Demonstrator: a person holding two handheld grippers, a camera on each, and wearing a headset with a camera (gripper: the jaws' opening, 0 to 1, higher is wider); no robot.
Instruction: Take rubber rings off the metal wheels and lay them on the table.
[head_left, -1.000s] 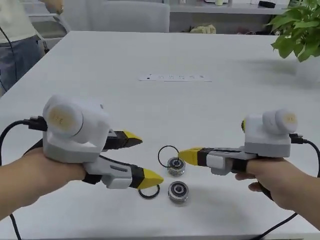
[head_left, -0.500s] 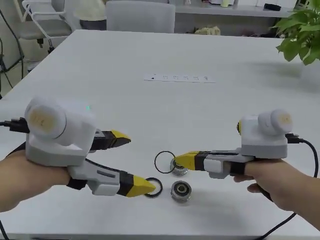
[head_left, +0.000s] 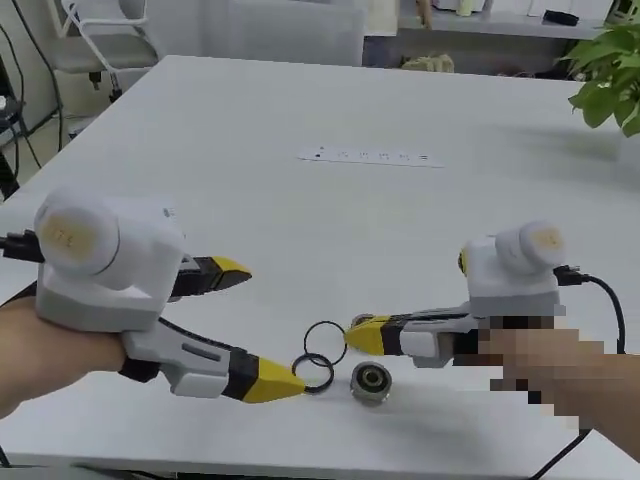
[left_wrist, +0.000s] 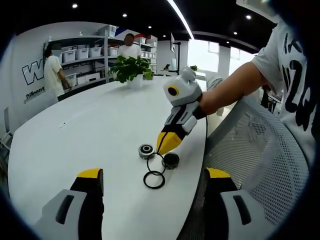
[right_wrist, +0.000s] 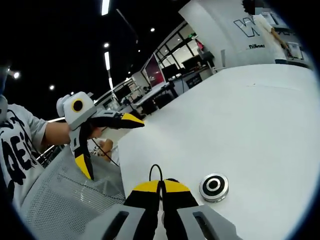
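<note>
Head view, lower centre: right gripper (head_left: 362, 336) jaws clamped on a rubber ring (head_left: 325, 341) beside a metal wheel (head_left: 371, 380). Left gripper (head_left: 255, 325) jaws apart, second ring (head_left: 316, 372) on the worktop (head_left: 400, 230) at the lower tip. Other wheel (left_wrist: 146, 150) half hidden here.

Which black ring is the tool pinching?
The thin black rubber ring standing up in the right tool's shut yellow tips. The other black rubber ring lies flat on the white table.
</note>
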